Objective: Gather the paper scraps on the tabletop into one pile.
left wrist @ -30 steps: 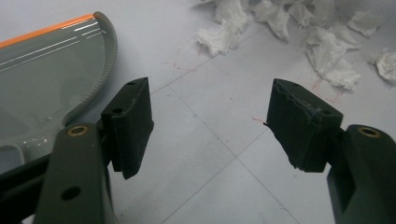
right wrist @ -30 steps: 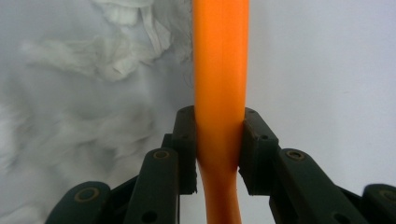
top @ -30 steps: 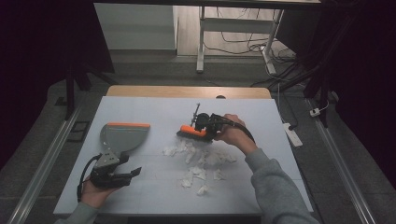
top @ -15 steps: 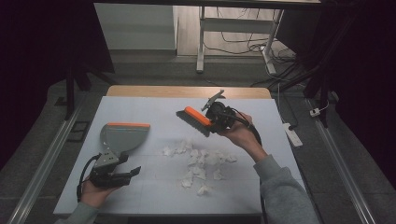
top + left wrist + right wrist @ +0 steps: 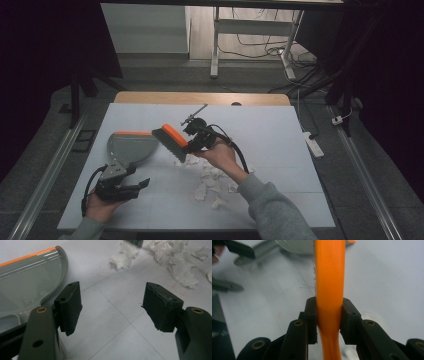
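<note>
Right gripper (image 5: 192,142) clamps orange-handled hand brush (image 5: 170,141), raised beside grey plastic dustpan (image 5: 129,148); crumpled white paper scraps (image 5: 210,176) on table (image 5: 280,150); left gripper (image 5: 131,186) open, empty

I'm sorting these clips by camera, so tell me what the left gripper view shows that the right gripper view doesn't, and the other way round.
Left gripper view: its own tongs standing open over bare table, with the crumpled paper scraps beyond them.

Right gripper view: its tongs shut on the orange brush handle, and, at the top left corner, part of the other hand's tongs.

Both share the white table and the grey dustpan, seen large beside the left tongs and as an edge at the top of the right gripper view.
</note>
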